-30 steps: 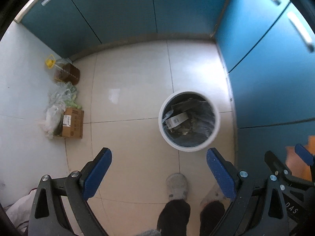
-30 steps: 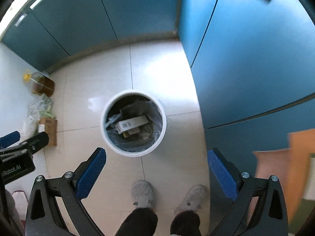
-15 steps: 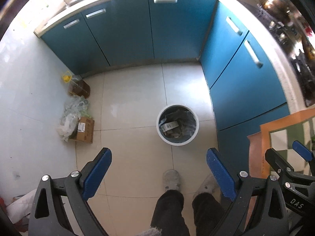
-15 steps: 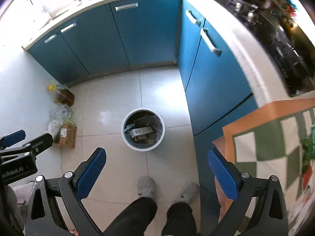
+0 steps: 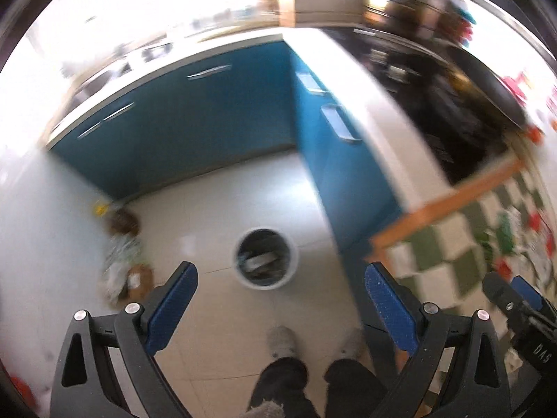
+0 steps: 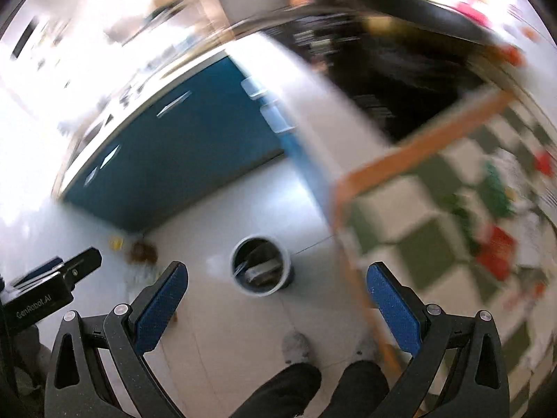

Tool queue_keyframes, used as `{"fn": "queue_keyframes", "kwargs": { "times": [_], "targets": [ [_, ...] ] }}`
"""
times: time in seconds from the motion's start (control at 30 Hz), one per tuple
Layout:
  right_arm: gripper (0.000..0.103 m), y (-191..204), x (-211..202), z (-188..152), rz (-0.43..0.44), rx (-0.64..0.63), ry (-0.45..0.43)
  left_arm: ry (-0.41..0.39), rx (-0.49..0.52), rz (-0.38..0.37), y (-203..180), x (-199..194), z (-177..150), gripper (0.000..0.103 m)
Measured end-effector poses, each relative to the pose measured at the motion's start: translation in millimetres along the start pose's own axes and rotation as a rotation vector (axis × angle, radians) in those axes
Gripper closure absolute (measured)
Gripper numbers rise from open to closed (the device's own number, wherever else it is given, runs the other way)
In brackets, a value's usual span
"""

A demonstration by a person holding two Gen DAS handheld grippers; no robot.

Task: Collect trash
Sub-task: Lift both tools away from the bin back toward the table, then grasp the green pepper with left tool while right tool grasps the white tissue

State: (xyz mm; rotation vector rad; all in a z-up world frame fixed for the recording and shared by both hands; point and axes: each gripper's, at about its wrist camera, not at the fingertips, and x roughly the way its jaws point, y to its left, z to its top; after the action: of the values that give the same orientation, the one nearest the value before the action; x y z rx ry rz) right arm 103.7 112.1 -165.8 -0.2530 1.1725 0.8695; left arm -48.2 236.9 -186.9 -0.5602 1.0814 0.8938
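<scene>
Trash fills the round white bin (image 5: 267, 258) on the pale tiled floor (image 5: 222, 202), beyond our grey slippers (image 5: 282, 341). Nearest to us, our left tongs (image 5: 281, 291) and right tongs (image 6: 277, 284) both gape wide, gripping nothing. To the right, we see the tabletop (image 6: 431, 230) with its green-checked cloth carrying blurred red and green items. Farther left, loose bags and a cardboard box (image 5: 137, 278) lie against the wall, and blue cabinets (image 5: 195, 129) close the corner.
</scene>
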Motion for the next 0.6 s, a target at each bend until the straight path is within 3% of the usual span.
{"fn": "queue_keyframes", "kwargs": {
  "times": [0.17, 0.33, 0.4, 0.5, 0.6],
  "targets": [
    [0.0, -145.6, -42.6, -2.3, -0.194, 0.254, -0.044, 0.107, 0.162, -0.124, -128.5, 28.2, 4.8, 0.005],
    [0.0, -291.4, -49.0, -33.9, -0.394, 0.494, 0.016, 0.238, 0.249, -0.183, -228.2, 77.6, -4.0, 0.005],
    [0.002, -327.5, -40.8, -50.0, -0.413, 0.557, 0.054, 0.284, 0.246, -0.195, -257.0, 96.2, -1.9, 0.006],
    [0.02, -358.8, -21.5, -71.7, -0.397, 0.618, 0.119, 0.345, 0.214, -0.22, -284.6, 118.5, 1.6, 0.022],
    [0.022, -366.1, -4.7, -85.5, -0.375, 0.635, 0.145, 0.388, 0.191, -0.231, -302.3, 139.6, 0.7, 0.037]
  ]
}}
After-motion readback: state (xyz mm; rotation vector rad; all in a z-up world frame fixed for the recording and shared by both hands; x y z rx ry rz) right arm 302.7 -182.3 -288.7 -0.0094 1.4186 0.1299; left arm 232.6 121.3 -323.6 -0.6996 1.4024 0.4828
